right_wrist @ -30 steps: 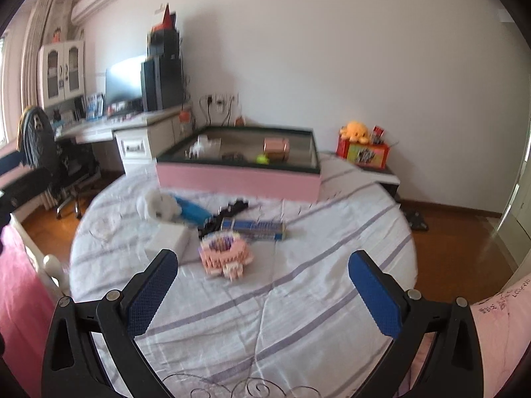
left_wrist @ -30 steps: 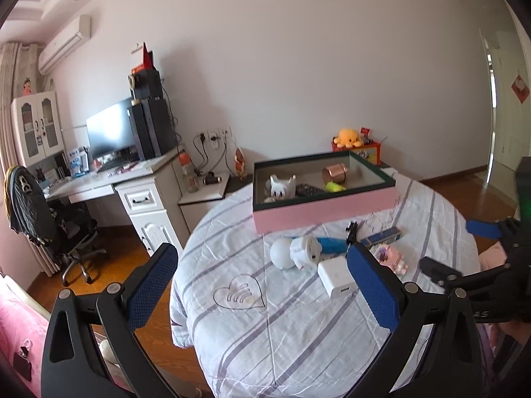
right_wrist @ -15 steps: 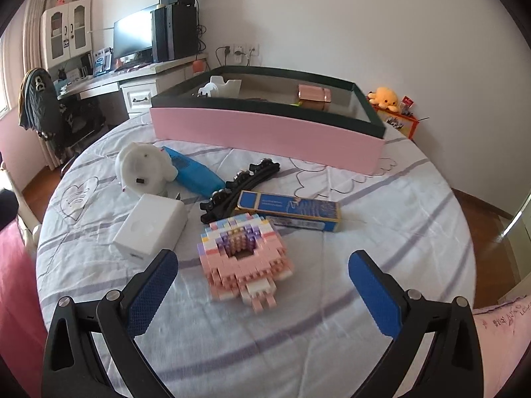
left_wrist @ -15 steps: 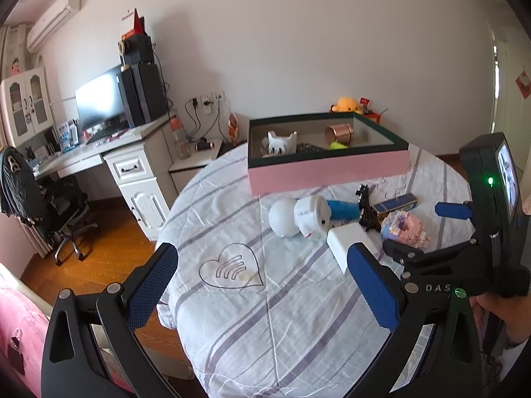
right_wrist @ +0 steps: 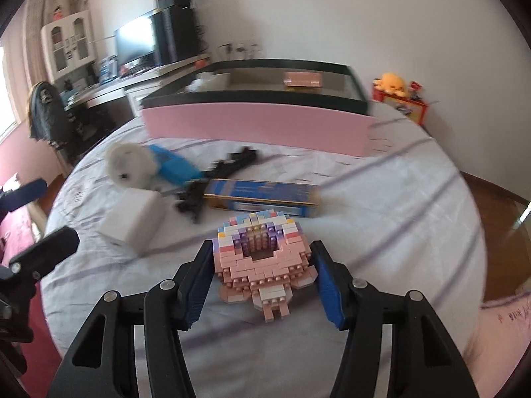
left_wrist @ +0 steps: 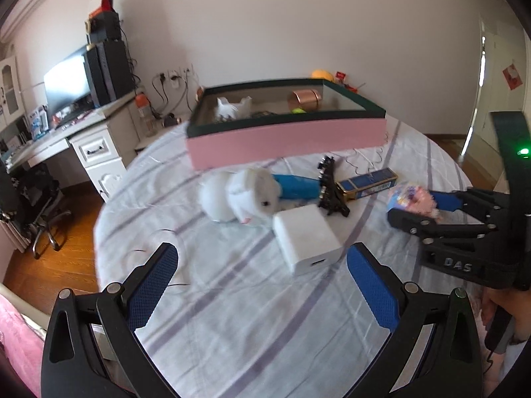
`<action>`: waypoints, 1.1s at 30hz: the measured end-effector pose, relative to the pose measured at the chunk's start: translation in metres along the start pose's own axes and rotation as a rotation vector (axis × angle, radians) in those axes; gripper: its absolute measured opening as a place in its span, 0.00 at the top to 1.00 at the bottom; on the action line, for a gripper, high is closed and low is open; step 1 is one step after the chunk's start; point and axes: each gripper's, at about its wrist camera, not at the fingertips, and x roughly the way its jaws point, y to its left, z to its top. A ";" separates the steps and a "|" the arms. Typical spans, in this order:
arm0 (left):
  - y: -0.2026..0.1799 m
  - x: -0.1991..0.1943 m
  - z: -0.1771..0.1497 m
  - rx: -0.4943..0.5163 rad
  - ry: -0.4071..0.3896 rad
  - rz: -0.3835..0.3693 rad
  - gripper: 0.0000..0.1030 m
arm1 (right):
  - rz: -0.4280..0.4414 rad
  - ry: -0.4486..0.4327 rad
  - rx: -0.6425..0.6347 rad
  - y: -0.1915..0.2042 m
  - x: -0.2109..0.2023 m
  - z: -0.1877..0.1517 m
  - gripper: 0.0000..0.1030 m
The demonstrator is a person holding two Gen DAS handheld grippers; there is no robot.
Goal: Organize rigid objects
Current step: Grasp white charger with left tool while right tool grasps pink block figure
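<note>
Pink brick model is sitting between my closing right tongs, so I am squeezing gently while left tongs are hanging released.

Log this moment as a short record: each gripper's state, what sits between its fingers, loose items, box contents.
right gripper: jaws have just been closing around the pink brick model; contact unclear, model on the cloth
left gripper: open, nothing between its fingers, white cube charger just ahead
loose items: white plush toy, black tower model, blue box
pink box: white figurine, copper cylinder
</note>
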 end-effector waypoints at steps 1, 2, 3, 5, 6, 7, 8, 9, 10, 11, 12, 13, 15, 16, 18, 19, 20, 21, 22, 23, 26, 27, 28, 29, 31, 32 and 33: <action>-0.005 0.008 0.001 -0.003 0.017 0.004 0.00 | -0.001 -0.003 0.005 -0.004 0.000 0.000 0.43; -0.008 0.012 0.001 -0.001 0.025 0.006 0.00 | 0.006 -0.008 0.014 -0.008 0.000 -0.001 0.43; -0.011 0.017 0.001 0.003 0.032 0.006 0.00 | 0.015 -0.009 0.020 -0.010 0.001 -0.001 0.43; -0.018 0.027 0.002 0.005 0.052 0.015 0.00 | 0.009 -0.013 0.009 -0.008 0.002 -0.001 0.43; -0.020 0.032 0.003 0.004 0.060 0.019 0.00 | -0.006 -0.017 -0.005 -0.005 0.004 -0.002 0.43; -0.020 0.034 0.003 0.001 0.067 0.021 0.00 | -0.014 -0.021 -0.014 -0.003 0.004 -0.002 0.43; -0.022 0.038 0.003 -0.001 0.074 0.022 0.00 | -0.022 -0.025 -0.016 -0.002 0.004 -0.003 0.43; -0.021 0.039 0.004 -0.005 0.070 0.027 0.00 | -0.023 -0.026 -0.014 -0.003 0.005 -0.002 0.43; -0.020 0.039 0.004 -0.021 0.053 0.043 0.00 | -0.019 -0.025 -0.008 -0.004 0.005 -0.002 0.43; -0.018 0.041 0.004 -0.032 0.058 0.048 0.03 | -0.016 -0.025 -0.009 -0.004 0.006 -0.002 0.43; -0.016 0.043 0.005 -0.037 0.071 0.041 0.07 | -0.015 -0.023 -0.013 -0.004 0.006 -0.001 0.43; -0.015 0.047 0.005 -0.040 0.095 0.022 0.16 | -0.018 -0.021 -0.019 -0.003 0.007 -0.001 0.43; -0.015 0.051 0.004 -0.034 0.109 -0.003 0.23 | -0.020 -0.023 -0.023 -0.003 0.007 -0.001 0.43; -0.018 0.049 0.003 -0.022 0.098 -0.006 0.28 | -0.018 -0.024 -0.022 -0.003 0.007 -0.001 0.43; -0.026 0.048 0.002 0.024 0.086 -0.019 0.40 | -0.016 -0.026 -0.023 -0.003 0.007 -0.002 0.43; -0.029 0.046 0.001 0.036 0.081 -0.021 0.47 | -0.017 -0.027 -0.025 -0.003 0.007 -0.002 0.43; -0.032 0.045 0.000 0.059 0.073 -0.024 0.51 | -0.017 -0.029 -0.026 -0.003 0.007 -0.002 0.43; -0.034 0.044 0.000 0.071 0.068 -0.019 0.52 | -0.017 -0.029 -0.027 -0.003 0.007 -0.003 0.43; -0.035 0.043 0.000 0.079 0.065 -0.016 0.54 | -0.016 -0.029 -0.027 -0.003 0.007 -0.003 0.43; -0.036 0.042 -0.001 0.086 0.061 -0.019 0.57 | -0.016 -0.029 -0.027 -0.003 0.007 -0.003 0.43; -0.036 0.041 -0.001 0.088 0.056 -0.026 0.59 | -0.018 -0.030 -0.030 -0.002 0.007 -0.003 0.43; -0.035 0.041 -0.001 0.086 0.055 -0.028 0.59 | -0.018 -0.029 -0.030 -0.002 0.007 -0.002 0.43; -0.034 0.041 -0.001 0.083 0.053 -0.031 0.60 | -0.018 -0.030 -0.029 -0.002 0.007 -0.002 0.43; -0.034 0.040 -0.001 0.080 0.050 -0.035 0.60 | -0.017 -0.030 -0.029 -0.002 0.007 -0.003 0.43; -0.033 0.039 -0.002 0.077 0.050 -0.037 0.60 | -0.012 -0.032 -0.024 -0.002 0.006 -0.002 0.44; -0.032 0.040 -0.002 0.073 0.051 -0.038 0.60 | -0.010 -0.032 -0.023 -0.002 0.006 -0.002 0.44; -0.031 0.038 -0.003 0.068 0.056 -0.042 0.60 | -0.008 -0.032 -0.021 -0.003 0.006 -0.002 0.44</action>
